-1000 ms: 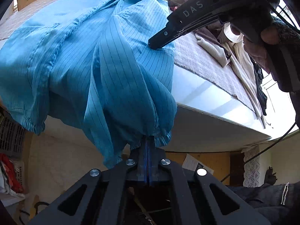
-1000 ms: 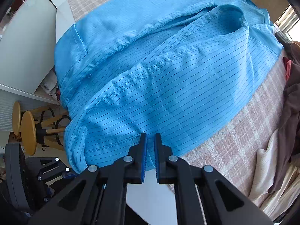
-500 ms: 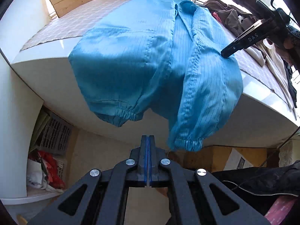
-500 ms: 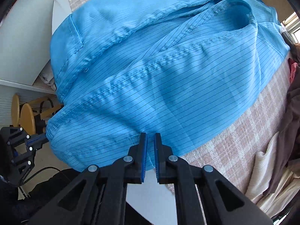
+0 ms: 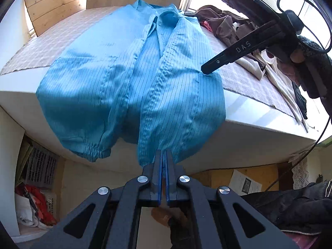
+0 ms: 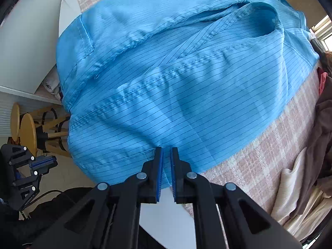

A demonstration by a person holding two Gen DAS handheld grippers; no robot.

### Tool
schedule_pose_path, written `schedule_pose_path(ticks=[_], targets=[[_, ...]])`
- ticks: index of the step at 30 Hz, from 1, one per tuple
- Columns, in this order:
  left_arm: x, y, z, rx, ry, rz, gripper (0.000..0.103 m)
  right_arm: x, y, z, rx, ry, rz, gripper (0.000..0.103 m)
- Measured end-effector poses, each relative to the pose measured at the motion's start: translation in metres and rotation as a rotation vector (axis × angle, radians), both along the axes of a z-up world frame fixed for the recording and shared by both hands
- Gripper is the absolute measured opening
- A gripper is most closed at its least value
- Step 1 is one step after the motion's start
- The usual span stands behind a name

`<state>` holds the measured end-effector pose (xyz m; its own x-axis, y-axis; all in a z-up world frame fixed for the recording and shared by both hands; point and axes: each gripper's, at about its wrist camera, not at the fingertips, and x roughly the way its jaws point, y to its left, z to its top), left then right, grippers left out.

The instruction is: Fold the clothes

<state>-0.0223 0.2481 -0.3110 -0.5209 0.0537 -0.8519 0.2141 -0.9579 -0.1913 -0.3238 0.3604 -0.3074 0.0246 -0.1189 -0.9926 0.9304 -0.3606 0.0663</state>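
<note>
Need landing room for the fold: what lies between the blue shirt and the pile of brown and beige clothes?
Only bare checked cloth lies between blue shirt and clothes pile, clearest in the right wrist view.

Two wooden stools (image 6: 26,128) stand beside the white table (image 5: 238,128), crates (image 5: 41,168) beneath.

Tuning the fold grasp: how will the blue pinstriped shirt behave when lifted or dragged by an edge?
Likely floppy: the blue pinstriped shirt droops over the table edge, its elastic cuff hanging free. Probably light and thin, judging by the fine wrinkles along the stitched seam. Its sheen suggests a smooth weave, so it may slide on the checked cloth rather than stay put.
</note>
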Motion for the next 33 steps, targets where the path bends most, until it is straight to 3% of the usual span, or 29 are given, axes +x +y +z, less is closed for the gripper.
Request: schedule_pose_path(ticks=[2, 4, 6, 10, 13, 16, 19, 21, 25, 29, 31, 33], targets=[[-0.013, -0.002, 0.005, -0.004, 0.018, -0.011, 0.007, -0.004, 0.011, 0.011, -0.077, -0.041, -0.057, 0.01], [-0.021, -0.003, 0.007, -0.016, 0.019, -0.017, 0.022, -0.014, 0.029, 0.026, -0.178, -0.09, -0.139, 0.016], [-0.026, -0.004, 0.006, -0.027, 0.01, -0.028, 0.028, -0.031, 0.046, 0.04, -0.242, -0.119, -0.21, 0.024], [-0.031, -0.01, -0.009, -0.041, -0.041, -0.034, 0.033, -0.076, 0.059, 0.062, -0.256, -0.098, -0.318, 0.033], [-0.042, -0.013, -0.019, -0.045, -0.073, -0.038, 0.033, -0.116, 0.04, 0.072, -0.244, -0.075, -0.321, 0.039], [-0.05, -0.016, -0.023, -0.037, -0.087, -0.031, 0.033, -0.144, 0.001, 0.076, -0.197, 0.018, -0.281, 0.039], [-0.055, -0.017, -0.025, -0.02, -0.097, -0.027, 0.032, -0.162, -0.033, 0.069, -0.106, 0.105, -0.2, 0.039], [-0.054, -0.019, -0.026, -0.006, -0.093, -0.037, 0.032, -0.175, -0.051, 0.062, -0.072, 0.086, -0.187, 0.039], [-0.053, -0.023, -0.028, 0.059, -0.084, -0.045, 0.014, -0.181, -0.086, 0.042, 0.034, 0.136, -0.116, 0.039], [-0.056, -0.017, -0.029, 0.046, -0.094, -0.054, 0.004, -0.186, -0.106, 0.014, 0.171, 0.26, -0.046, 0.039], [-0.056, -0.015, -0.028, 0.043, -0.091, -0.057, 0.002, -0.19, -0.105, 0.003, 0.175, 0.215, -0.049, 0.039], [-0.055, -0.016, -0.022, 0.055, -0.069, -0.047, 0.001, -0.193, -0.101, -0.001, 0.168, 0.183, -0.049, 0.027]])
